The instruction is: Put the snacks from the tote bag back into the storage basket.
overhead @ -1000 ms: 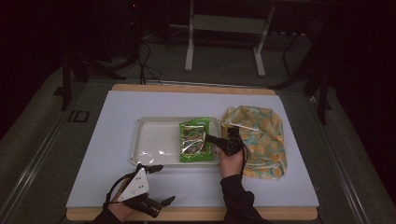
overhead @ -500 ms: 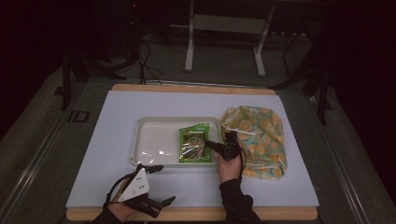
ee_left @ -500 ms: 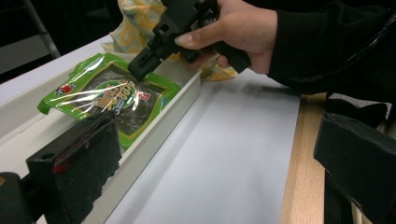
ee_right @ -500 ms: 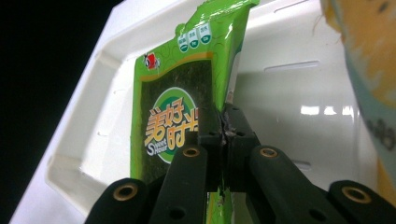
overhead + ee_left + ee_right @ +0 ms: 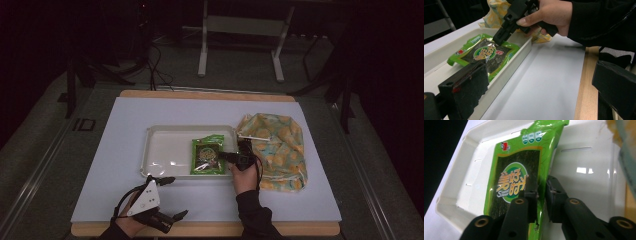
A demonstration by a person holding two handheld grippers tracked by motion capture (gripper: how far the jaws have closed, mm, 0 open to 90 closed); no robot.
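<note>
My right tongs (image 5: 541, 195) pinch the packet's (image 5: 206, 156) 3 o'clock edge in the tray (image 5: 165, 150); its long axis runs 12 to 6. My left tongs (image 5: 167, 197), gaping, rest farther off at 7 o'clock.

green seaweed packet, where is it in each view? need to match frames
High view: green seaweed packet lies at centre, in the right end of the white tray.
Left gripper view: upper left, under the right gripper.
Right gripper view: centre, its edge between the jaws.
Shared landmark: the white tray.
</note>
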